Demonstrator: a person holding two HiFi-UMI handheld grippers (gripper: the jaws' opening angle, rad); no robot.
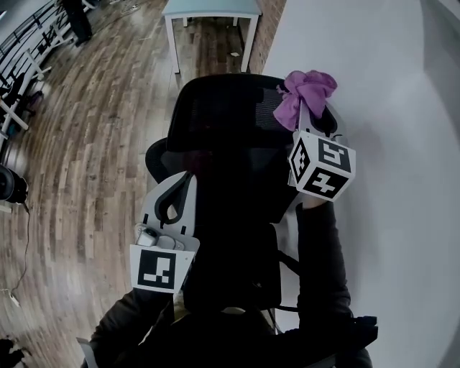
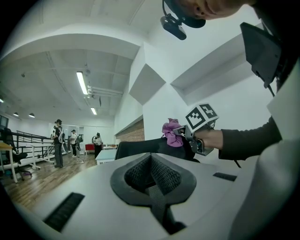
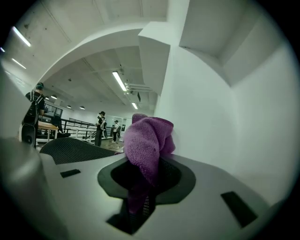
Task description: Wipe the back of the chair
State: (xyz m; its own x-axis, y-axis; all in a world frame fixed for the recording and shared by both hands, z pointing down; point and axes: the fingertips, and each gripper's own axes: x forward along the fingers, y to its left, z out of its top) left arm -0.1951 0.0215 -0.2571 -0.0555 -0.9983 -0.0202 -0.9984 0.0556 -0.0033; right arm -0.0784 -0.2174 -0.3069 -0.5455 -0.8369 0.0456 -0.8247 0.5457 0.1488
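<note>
A black mesh office chair (image 1: 223,122) fills the middle of the head view, seen from behind and above. My right gripper (image 1: 305,109) is shut on a bunched purple cloth (image 1: 307,90) at the right top corner of the chair's headrest. In the right gripper view the cloth (image 3: 147,138) sticks up from between the jaws, with the mesh headrest (image 3: 70,147) to its left. My left gripper (image 1: 181,183) is shut and holds nothing, beside the left edge of the chair back. The left gripper view shows the chair top (image 2: 140,147) and the cloth (image 2: 172,133) ahead.
A white wall (image 1: 388,108) runs close along the chair's right side. A white table (image 1: 212,11) stands beyond the chair on the wooden floor (image 1: 93,144). Several people (image 2: 58,140) stand far off near a black railing (image 2: 28,150).
</note>
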